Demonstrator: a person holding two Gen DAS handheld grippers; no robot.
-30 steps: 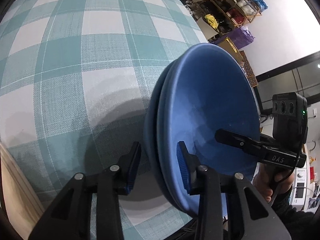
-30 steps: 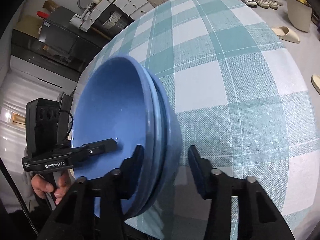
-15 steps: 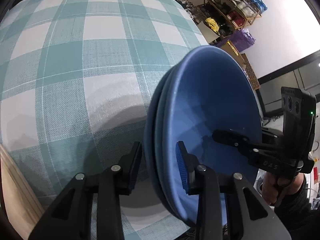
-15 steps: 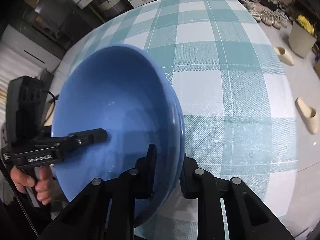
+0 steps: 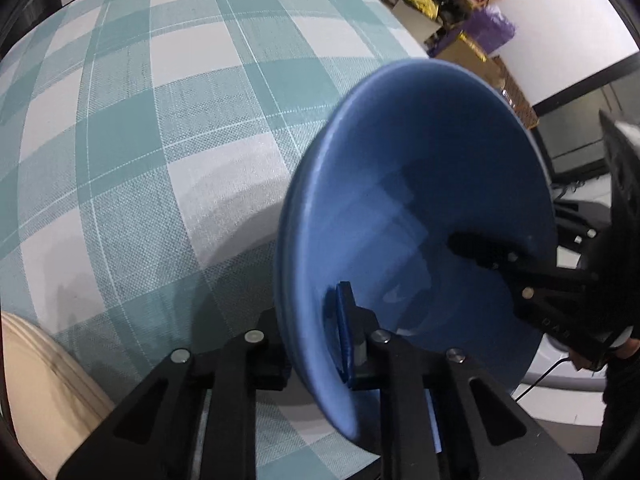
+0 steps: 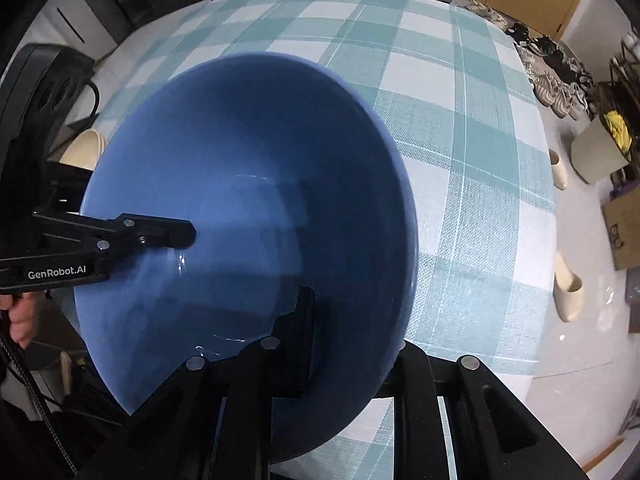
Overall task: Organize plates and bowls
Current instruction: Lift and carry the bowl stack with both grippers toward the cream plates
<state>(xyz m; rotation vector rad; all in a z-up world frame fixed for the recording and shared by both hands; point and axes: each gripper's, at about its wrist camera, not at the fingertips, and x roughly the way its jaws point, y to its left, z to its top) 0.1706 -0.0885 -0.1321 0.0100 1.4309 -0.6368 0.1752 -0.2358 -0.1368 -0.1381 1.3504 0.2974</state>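
Observation:
Two nested blue bowls (image 5: 420, 184) sit tilted over the checked teal-and-white tablecloth (image 5: 160, 120), near its front edge. My left gripper (image 5: 308, 316) is closing on their near rim, one pad inside and the other finger behind the outer wall, and the pads press on it. On the opposite rim, a black finger (image 5: 472, 246) of the other gripper reaches into the bowl. In the right wrist view, my right gripper (image 6: 352, 320) is shut on the bowls' (image 6: 248, 140) rim. The left gripper's finger (image 6: 160, 234) lies in the bowl on the far side.
A pale wooden edge (image 5: 40, 380) lies at the cloth's lower left. Cluttered shelves and boxes (image 5: 460, 12) stand beyond the table. Beige slippers (image 6: 568, 292), a bin (image 6: 596, 152) and rows of shoes (image 6: 552, 84) are on the floor to the right.
Both grippers' jaws have closed onto the bowls' rim from either side. The right wrist view has rolled, so the bowl is now seen more from above.

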